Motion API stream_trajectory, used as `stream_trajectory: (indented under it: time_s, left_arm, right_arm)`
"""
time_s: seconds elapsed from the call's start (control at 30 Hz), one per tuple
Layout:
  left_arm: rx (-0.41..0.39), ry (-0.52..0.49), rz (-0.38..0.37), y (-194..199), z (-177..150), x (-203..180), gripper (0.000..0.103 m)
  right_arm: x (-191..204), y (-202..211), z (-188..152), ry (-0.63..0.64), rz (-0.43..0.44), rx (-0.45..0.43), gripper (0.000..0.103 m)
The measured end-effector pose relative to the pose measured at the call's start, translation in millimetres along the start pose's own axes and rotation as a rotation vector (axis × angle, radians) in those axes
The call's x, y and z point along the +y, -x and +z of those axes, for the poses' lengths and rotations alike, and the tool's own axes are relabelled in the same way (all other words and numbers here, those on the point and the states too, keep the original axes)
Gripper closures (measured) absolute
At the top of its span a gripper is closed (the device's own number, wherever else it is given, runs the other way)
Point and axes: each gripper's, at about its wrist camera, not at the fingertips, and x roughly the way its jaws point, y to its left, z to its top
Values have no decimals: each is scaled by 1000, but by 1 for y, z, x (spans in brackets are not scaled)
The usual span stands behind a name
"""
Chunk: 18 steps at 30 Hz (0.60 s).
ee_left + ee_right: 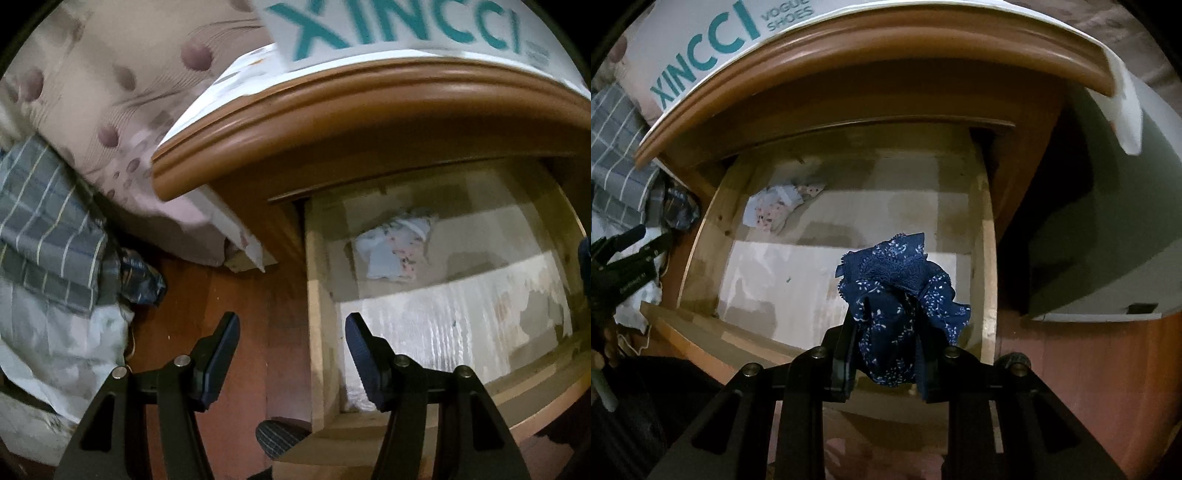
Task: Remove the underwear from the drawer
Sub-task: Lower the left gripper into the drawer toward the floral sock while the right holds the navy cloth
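The right gripper [886, 350] is clamped narrow on a bunched piece of navy blue underwear [901, 291] with a small white print and a lace band, and the cloth hangs between its pads above the drawer [988, 258], over the front right part of the drawer floor rather than resting on it. The drawer stands pulled out from under the moulded top of the wooden nightstand [849, 55], on which a white shoe box [701, 59] sits. The left gripper [291, 354] holds nothing; its jaws stand moderately apart, and it hangs over the drawer's left wall, one finger above the reddish floor [229, 295] and the other above the drawer's pale lining. A second garment, a pale blue piece with small pink flowers [395, 251], lies crumpled near the back left corner of the drawer, well apart from both grippers. As a judgement, the task looks partly done: the navy piece is gripped and lifted clear of the drawer floor, but it has not yet been carried past the drawer's walls or set down anywhere. If the pale piece also counts, it remains untouched, and the free left gripper is the nearer one to fetch it.
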Motion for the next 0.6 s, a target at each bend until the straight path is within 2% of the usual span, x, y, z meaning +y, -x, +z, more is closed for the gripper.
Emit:
stream_trajectory:
  time_s: [0.6]
  left_arm:
    - [-48, -229, 125, -7, -3, -43, 42]
  right_arm:
    - [-11, 0, 4, -68, 54, -13, 80]
